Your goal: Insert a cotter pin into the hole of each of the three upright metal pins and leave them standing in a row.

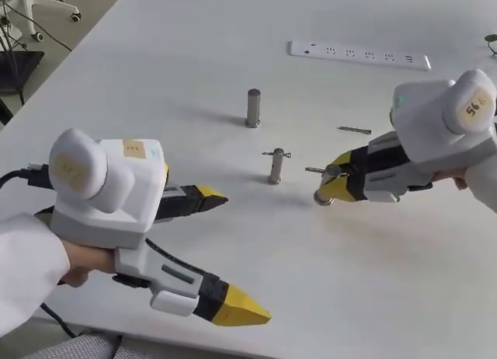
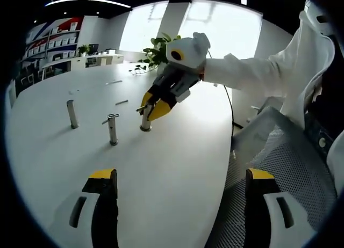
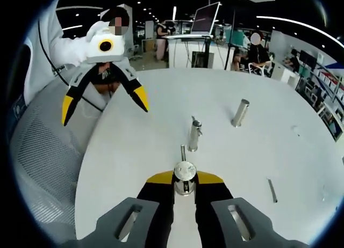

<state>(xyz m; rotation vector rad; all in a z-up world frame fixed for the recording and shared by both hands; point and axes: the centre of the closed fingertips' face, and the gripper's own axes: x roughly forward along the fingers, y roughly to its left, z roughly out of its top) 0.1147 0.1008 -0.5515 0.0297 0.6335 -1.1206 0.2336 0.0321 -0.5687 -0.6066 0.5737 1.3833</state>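
head view. the right gripper point(image 1: 329, 185), at 3 o'clock, is closed on the nearest metal pin point(image 1: 334, 172), whose base is seen at the table point(image 1: 194, 56). a cotter pin point(image 1: 314, 170) is seen through its hole, and the clamp is judged to steady it for seating. the middle pin point(image 1: 276, 166), at its 9 o'clock, is already fitted. the far pin point(image 1: 253, 108), at 11 o'clock, is bare. a loose cotter pin point(image 1: 355, 130) is laid at 1 o'clock, judged ready for that pin. the left gripper point(image 1: 242, 254), at 7 o'clock, is held wide open and empty.

Right gripper point(image 2: 151, 109) around rightmost pin point(image 2: 145, 123)
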